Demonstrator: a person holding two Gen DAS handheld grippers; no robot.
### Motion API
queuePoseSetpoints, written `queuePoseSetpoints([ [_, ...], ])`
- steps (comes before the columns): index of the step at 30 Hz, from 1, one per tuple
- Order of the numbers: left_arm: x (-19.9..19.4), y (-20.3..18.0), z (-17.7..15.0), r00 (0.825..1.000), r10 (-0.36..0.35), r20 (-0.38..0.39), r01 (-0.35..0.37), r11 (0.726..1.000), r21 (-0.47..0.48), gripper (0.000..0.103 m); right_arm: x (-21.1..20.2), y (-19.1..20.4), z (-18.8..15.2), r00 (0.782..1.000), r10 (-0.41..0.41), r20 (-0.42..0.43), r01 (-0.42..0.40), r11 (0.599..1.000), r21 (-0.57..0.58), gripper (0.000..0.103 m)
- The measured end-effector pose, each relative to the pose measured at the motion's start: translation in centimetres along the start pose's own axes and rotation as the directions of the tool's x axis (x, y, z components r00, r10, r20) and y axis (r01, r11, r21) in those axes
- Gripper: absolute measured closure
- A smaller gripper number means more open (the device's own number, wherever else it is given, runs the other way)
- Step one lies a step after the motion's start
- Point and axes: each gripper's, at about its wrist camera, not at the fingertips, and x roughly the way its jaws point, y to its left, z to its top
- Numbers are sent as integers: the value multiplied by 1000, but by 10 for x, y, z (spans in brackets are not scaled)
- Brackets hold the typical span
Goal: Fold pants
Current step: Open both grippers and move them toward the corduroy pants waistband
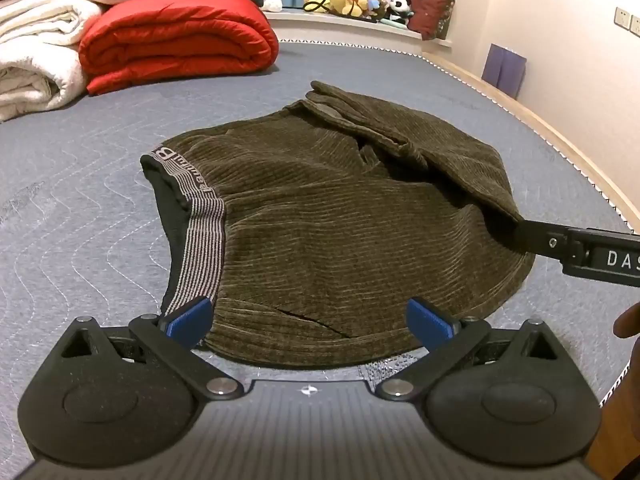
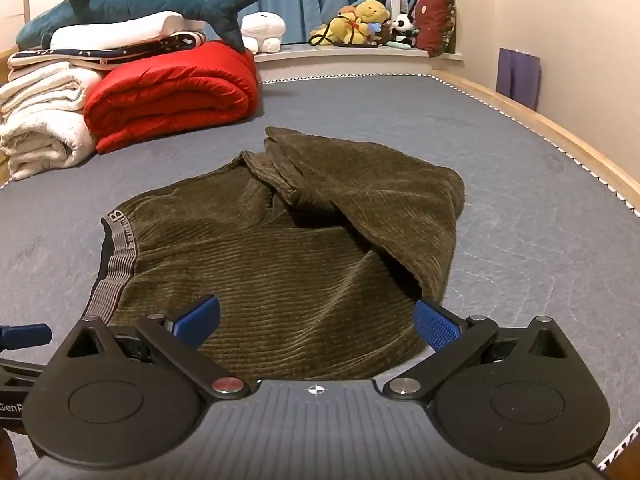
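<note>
Olive corduroy pants [image 1: 340, 232] lie crumpled on the grey quilted mattress [image 1: 80, 200], with the grey striped waistband [image 1: 204, 232] at the left and a leg folded back over the top right. My left gripper [image 1: 310, 320] stands open over the near hem beside the waistband, its blue pads apart and pressing on nothing. In the right wrist view the same pants [image 2: 300, 272] fill the middle, and my right gripper [image 2: 318, 322] is open over their near right edge. One black finger [image 1: 536, 242] of the right gripper reaches the edge of the folded leg.
A folded red quilt [image 1: 176, 40] and white blankets [image 1: 36, 56] are stacked at the back left, with a plush shark [image 2: 160, 4] on top. Soft toys [image 2: 360, 24] and a red cushion [image 2: 434, 20] sit on the window ledge. The wooden bed edge [image 2: 560, 132] runs along the right.
</note>
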Motion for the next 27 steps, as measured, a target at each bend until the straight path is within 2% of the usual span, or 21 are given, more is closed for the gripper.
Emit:
queuePoseSetpoints([
  [9,-1,-1,0,1000,2,9,-3,1000,2,0,2,4,0,1000,-1,2,1,1000,-12,1],
  [16,-5,0,0,998,13,59,-12,1000,-9,0,3,2,-2,1000,-7,-6,7,1000,2,1],
  [22,-6,-2,-4,995,-10,94,10,1000,4,0,9,-1,-3,1000,21,-14,-21,999,26,2],
  [24,-7,-2,-3,995,-24,102,24,1000,1,2,8,-1,-3,999,31,-20,-31,999,26,8],
  [27,-12,-1,-2,993,-27,119,28,1000,-4,12,8,0,-4,999,30,-13,-29,999,17,9],
])
